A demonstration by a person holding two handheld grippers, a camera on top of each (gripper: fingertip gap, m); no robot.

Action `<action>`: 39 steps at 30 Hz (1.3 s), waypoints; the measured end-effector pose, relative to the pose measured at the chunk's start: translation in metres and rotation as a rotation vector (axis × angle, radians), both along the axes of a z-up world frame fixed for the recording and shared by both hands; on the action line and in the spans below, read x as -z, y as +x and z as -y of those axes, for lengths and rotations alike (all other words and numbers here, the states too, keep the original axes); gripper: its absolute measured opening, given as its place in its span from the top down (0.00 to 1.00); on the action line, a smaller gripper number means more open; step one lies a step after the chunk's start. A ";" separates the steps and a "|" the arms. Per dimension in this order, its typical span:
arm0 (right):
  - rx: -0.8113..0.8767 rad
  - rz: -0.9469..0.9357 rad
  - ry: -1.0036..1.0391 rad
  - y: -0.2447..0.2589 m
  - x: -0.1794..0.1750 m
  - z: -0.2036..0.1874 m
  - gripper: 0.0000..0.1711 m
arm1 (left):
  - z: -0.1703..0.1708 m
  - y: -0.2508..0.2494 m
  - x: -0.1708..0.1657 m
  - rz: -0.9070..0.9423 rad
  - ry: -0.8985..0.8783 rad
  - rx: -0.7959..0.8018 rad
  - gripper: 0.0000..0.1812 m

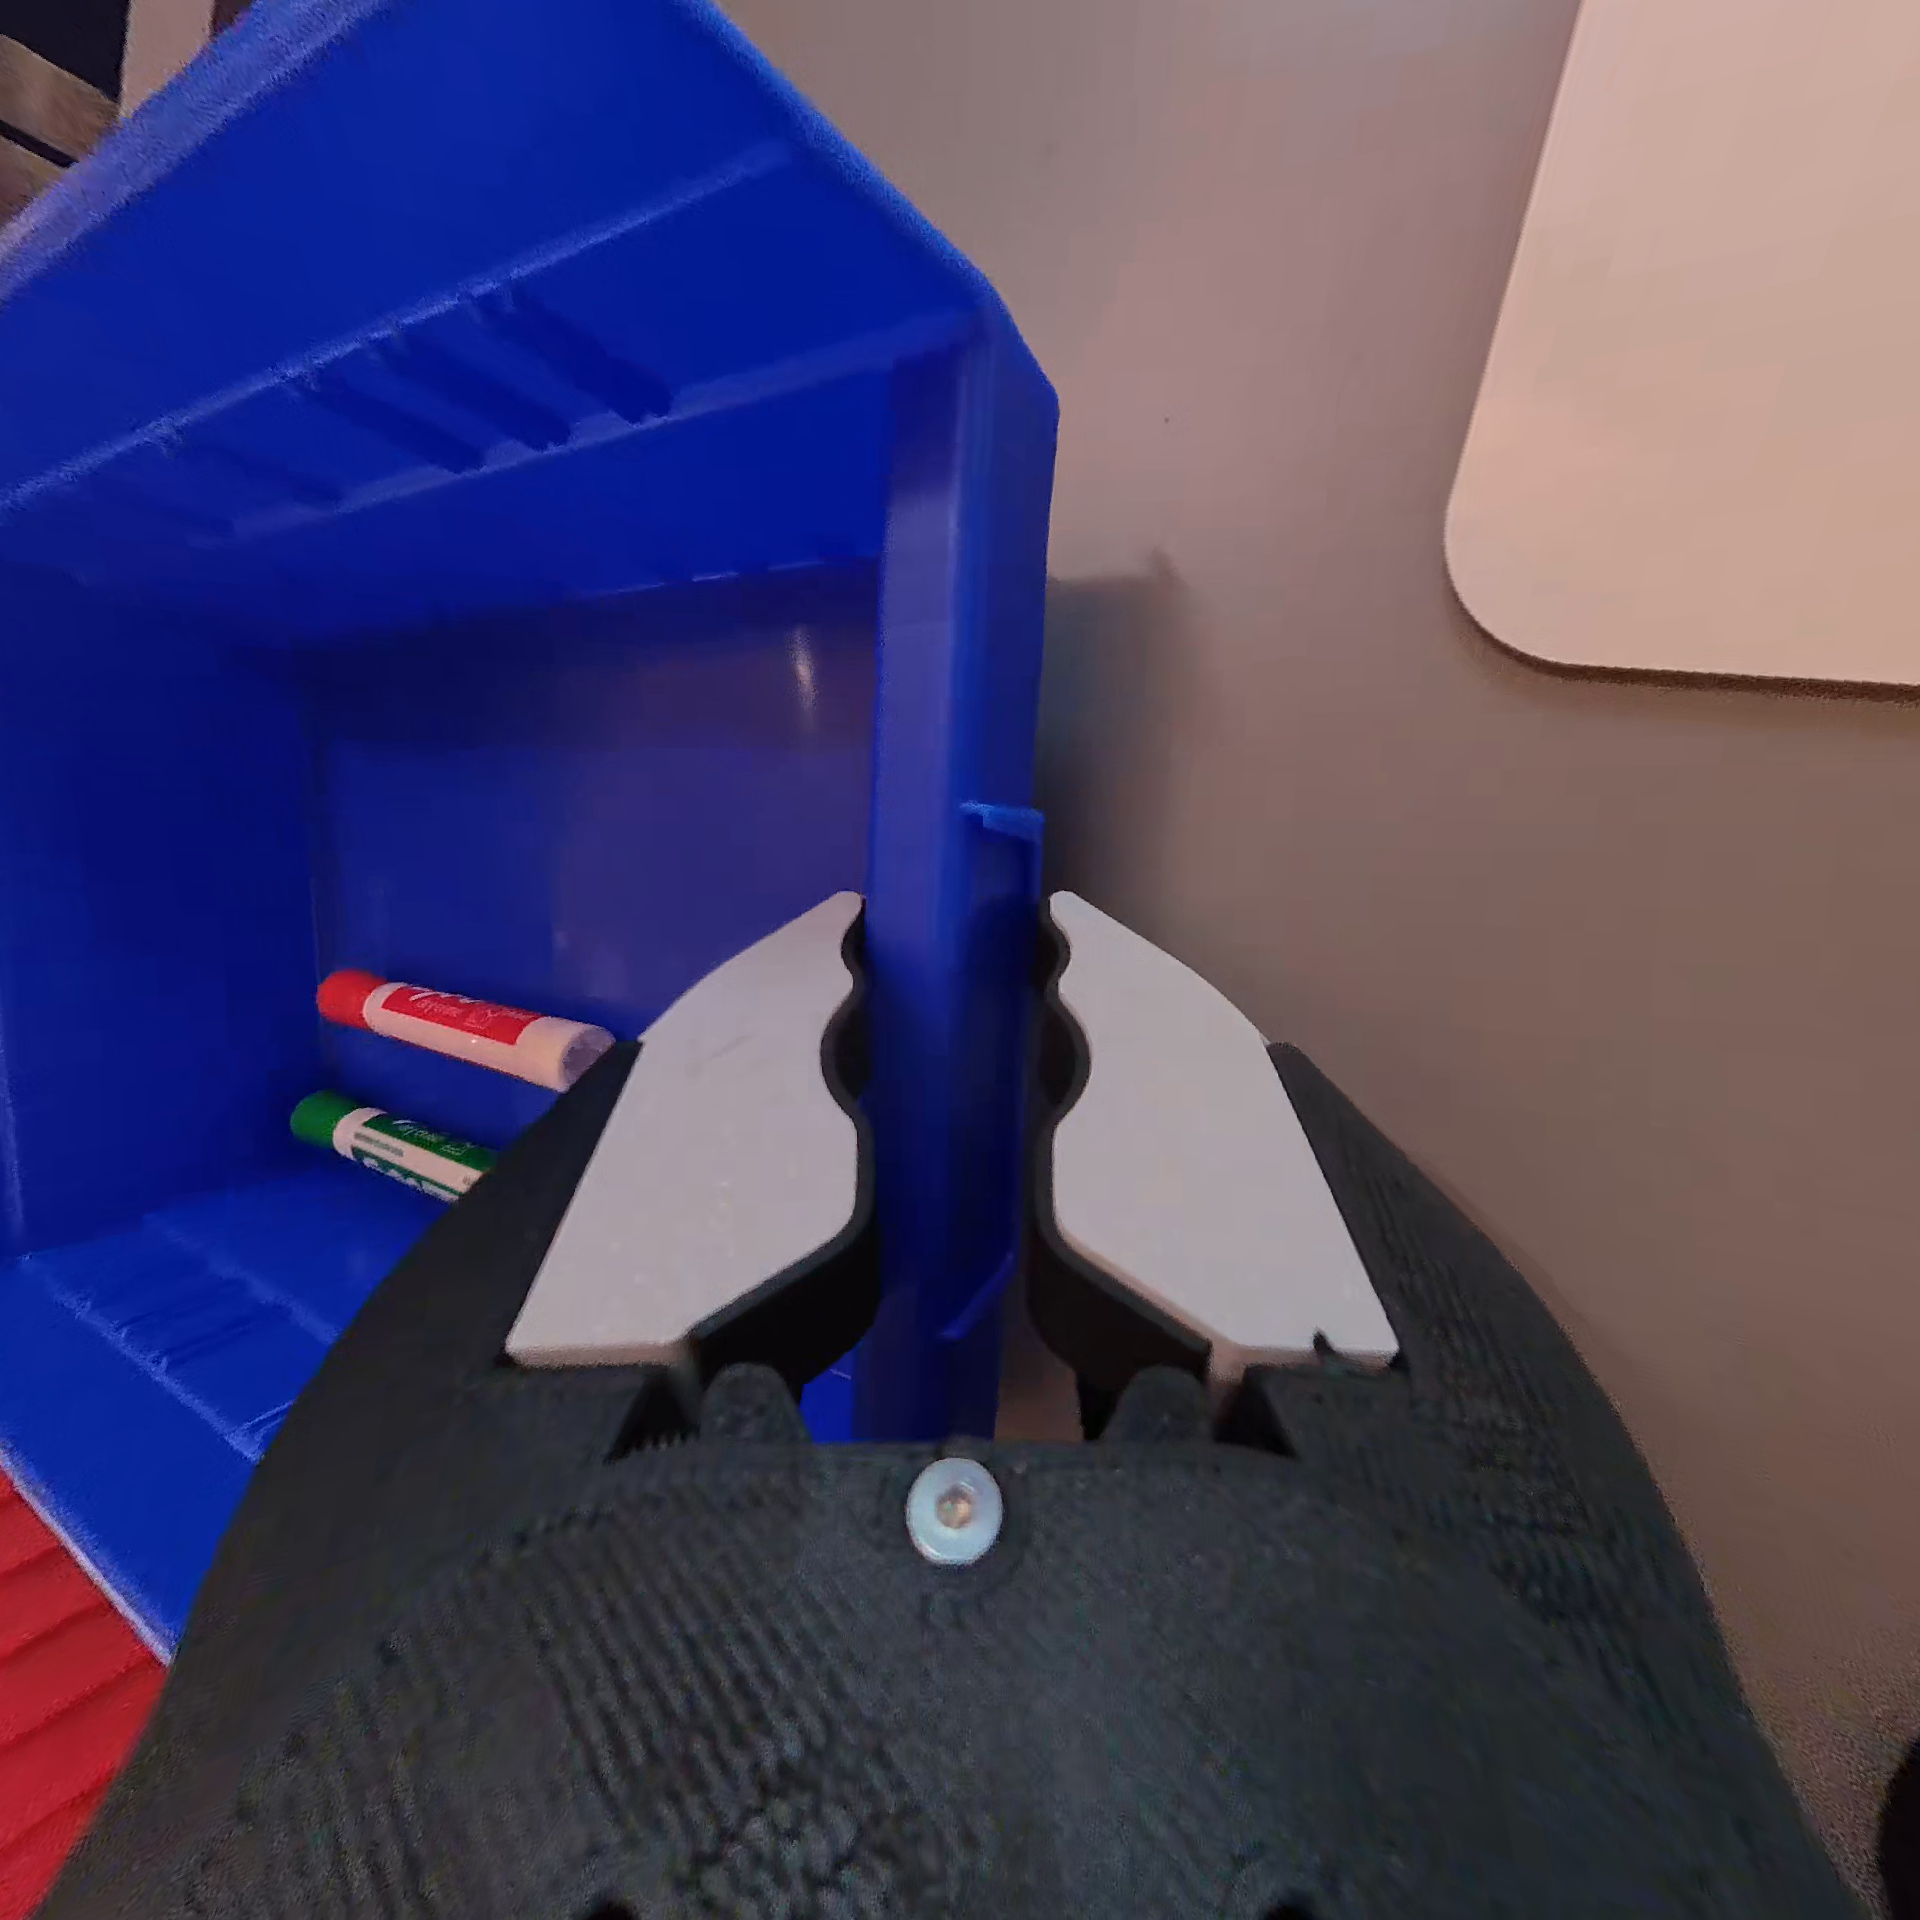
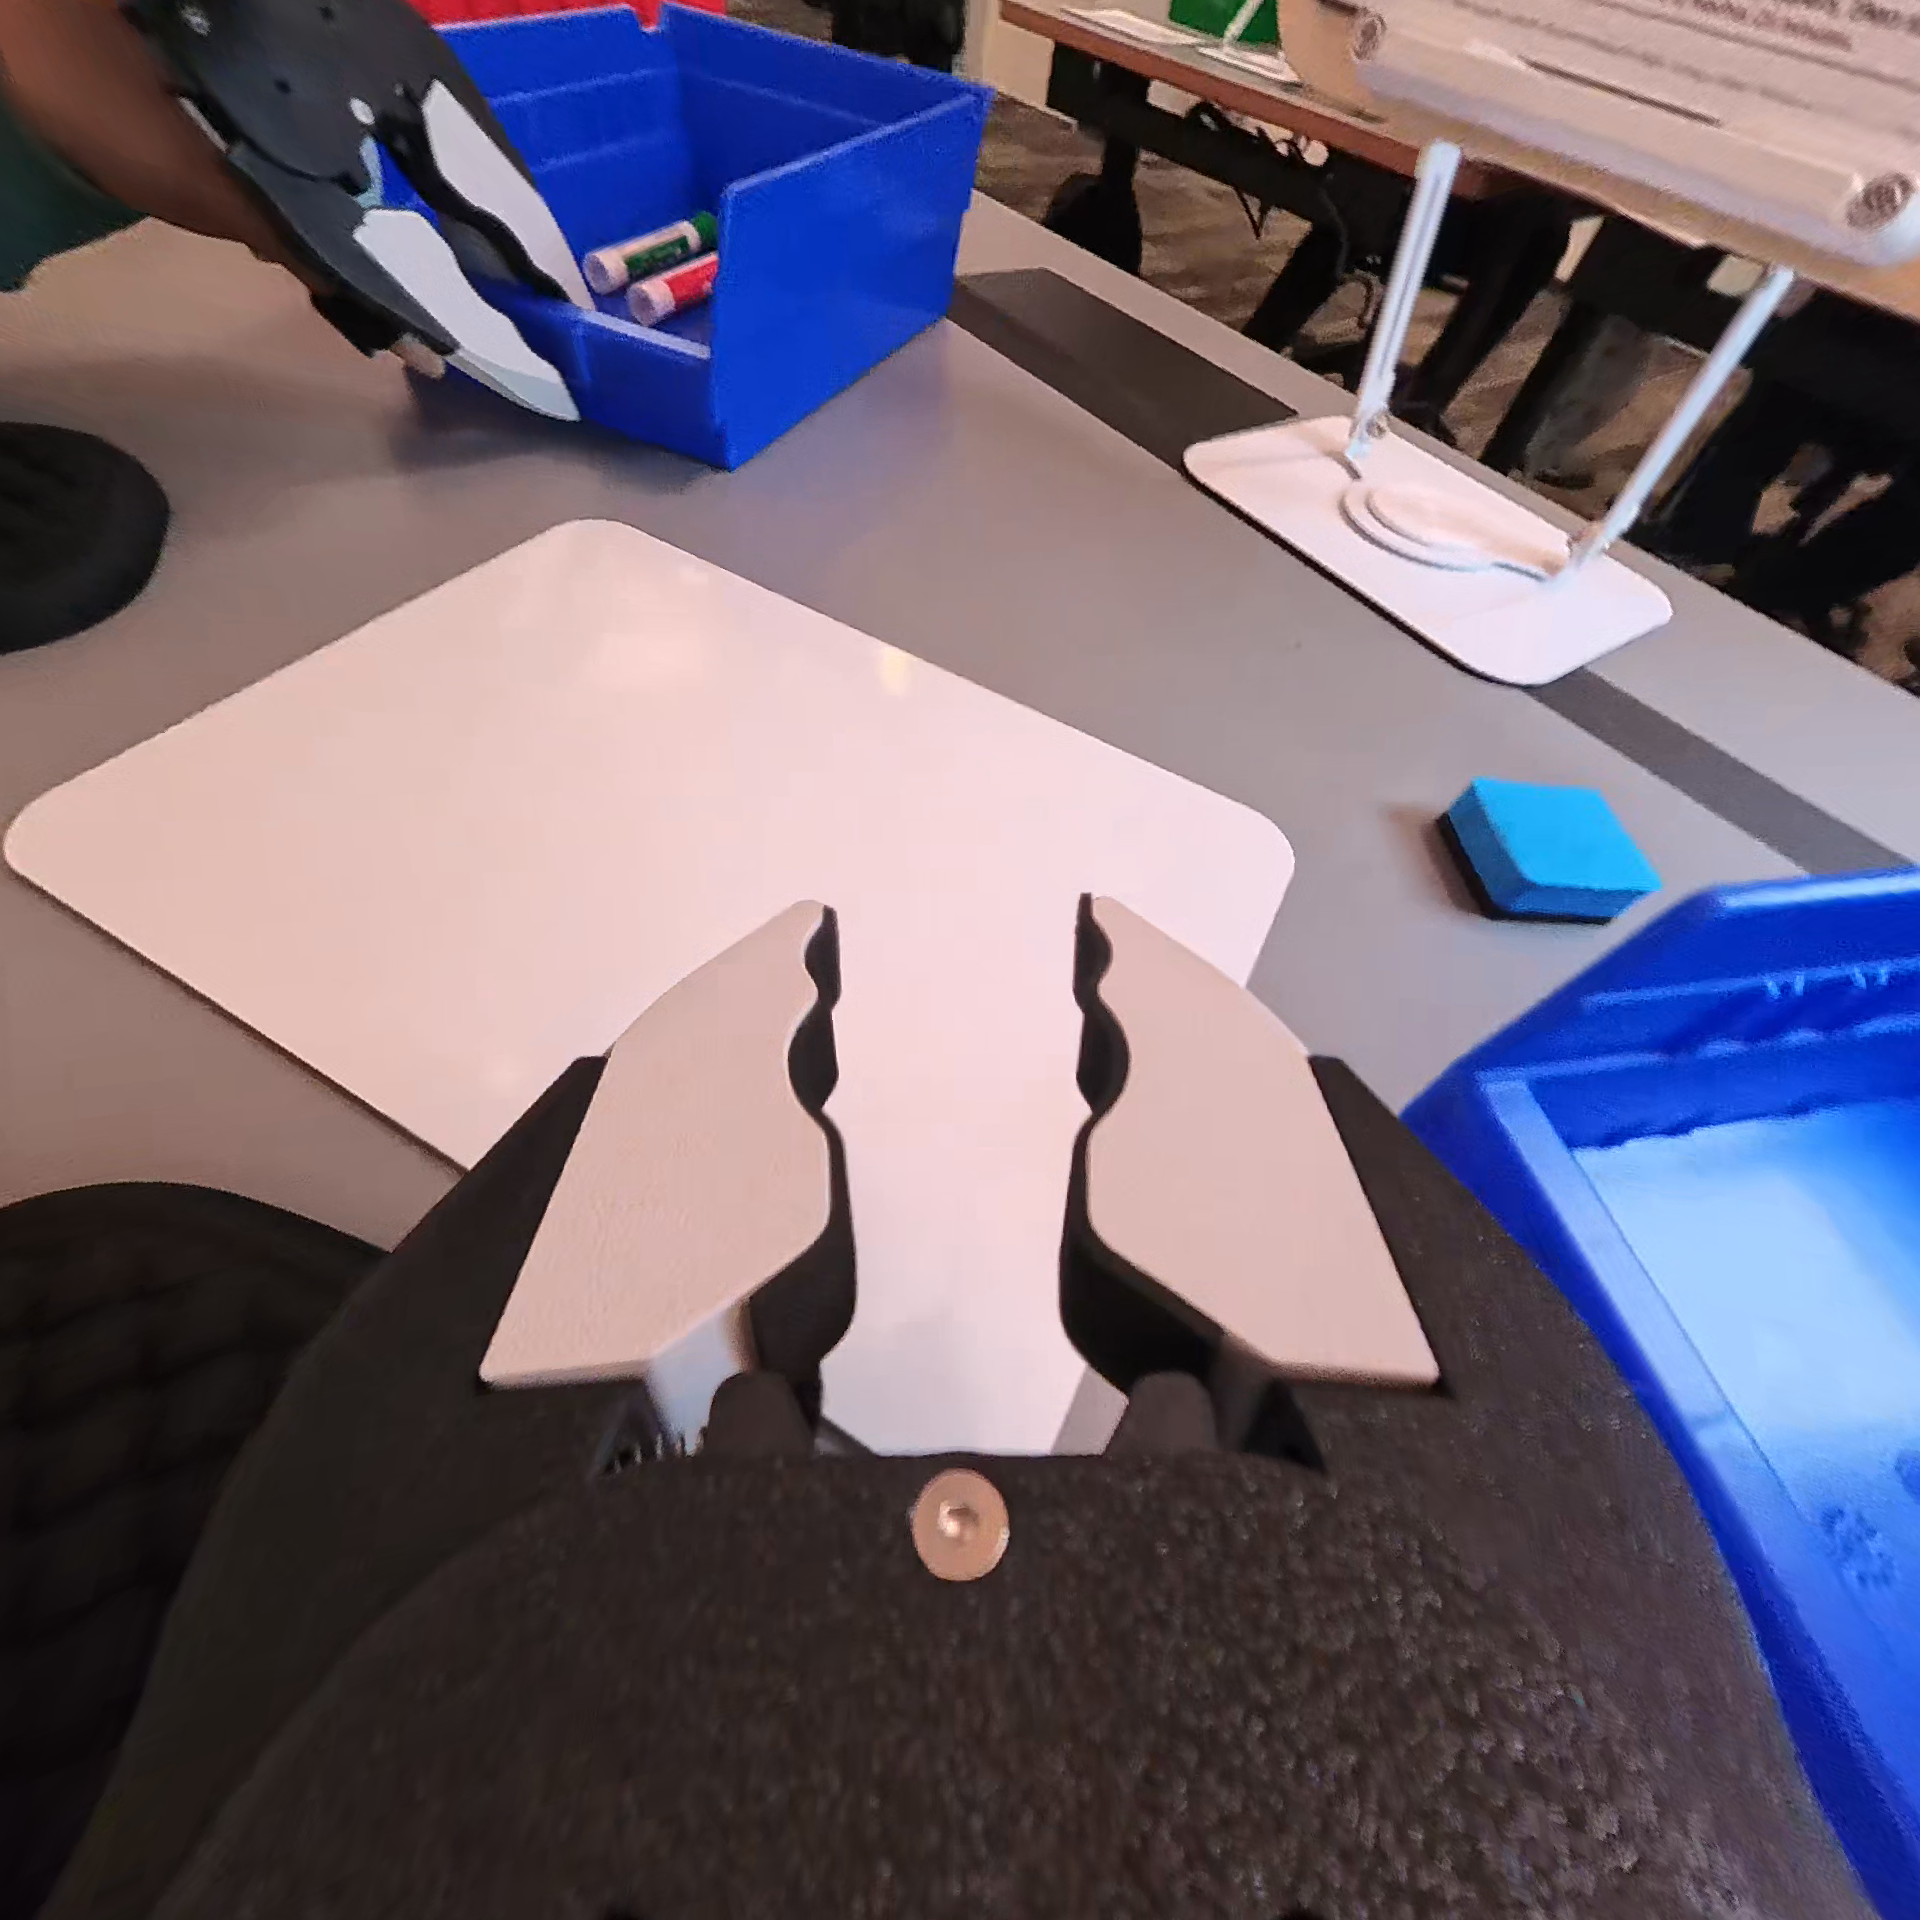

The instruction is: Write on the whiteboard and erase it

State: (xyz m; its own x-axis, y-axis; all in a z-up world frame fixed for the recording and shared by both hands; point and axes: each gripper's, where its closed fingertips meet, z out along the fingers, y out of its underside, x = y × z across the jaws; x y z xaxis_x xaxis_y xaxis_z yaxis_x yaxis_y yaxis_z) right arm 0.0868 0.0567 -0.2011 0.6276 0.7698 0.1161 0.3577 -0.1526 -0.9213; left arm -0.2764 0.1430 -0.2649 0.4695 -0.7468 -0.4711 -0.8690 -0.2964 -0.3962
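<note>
Our left gripper (image 1: 951, 914) was clamped on the side wall of the blue bin (image 1: 582, 436), one finger inside and one outside, the wall running straight up between them. Just left of the inner finger, on the bin floor, lay the red marker (image 1: 457, 1023) and the green marker (image 1: 400, 1143), side by side and close together. Their long axes ran across our line of sight, caps pointing away to the left, with the near ends tucked under the finger. We judged that fetching a marker meant letting go of the wall and shifting left into the bin, fingers turned to close across the barrel. The left gripper was much the nearer of the two.

Our right gripper (image 2: 956, 914) hung with its fingers spread and nothing between them, over the near edge of the whiteboard (image 2: 582, 790), which lay flat and unmarked on the grey table (image 2: 1039, 540). The blue eraser (image 2: 1548, 847) sat to its right, near the board's corner, beside a second blue bin (image 2: 1714, 1195).

Both markers carried printed labels in their own colours; we leave the wording aside.
</note>
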 end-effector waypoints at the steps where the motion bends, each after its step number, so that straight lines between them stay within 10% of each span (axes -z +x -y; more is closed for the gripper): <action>1: 0.014 0.001 -0.003 0.003 0.002 0.000 0.74 | -0.001 0.000 -0.001 0.000 0.011 0.003 0.83; 11: 0.152 0.052 -0.156 0.046 0.027 0.006 0.65 | 0.059 0.054 -0.051 0.452 -0.088 0.367 0.77; 23: 0.087 0.209 -0.363 0.059 0.065 0.036 0.64 | 0.093 0.075 0.019 0.356 -0.398 0.445 0.51; 39: 0.015 0.392 -0.470 0.067 0.080 0.047 0.66 | 0.090 0.102 0.020 0.352 -0.416 0.500 0.48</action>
State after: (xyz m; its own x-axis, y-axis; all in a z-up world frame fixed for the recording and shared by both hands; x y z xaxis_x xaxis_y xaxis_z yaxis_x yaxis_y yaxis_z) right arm 0.1537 0.0097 -0.2809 0.6177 0.7864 -0.0094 0.6514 -0.5183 -0.5541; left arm -0.1748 0.0530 -0.2849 0.0977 -0.9951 0.0135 -0.7820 -0.0851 -0.6175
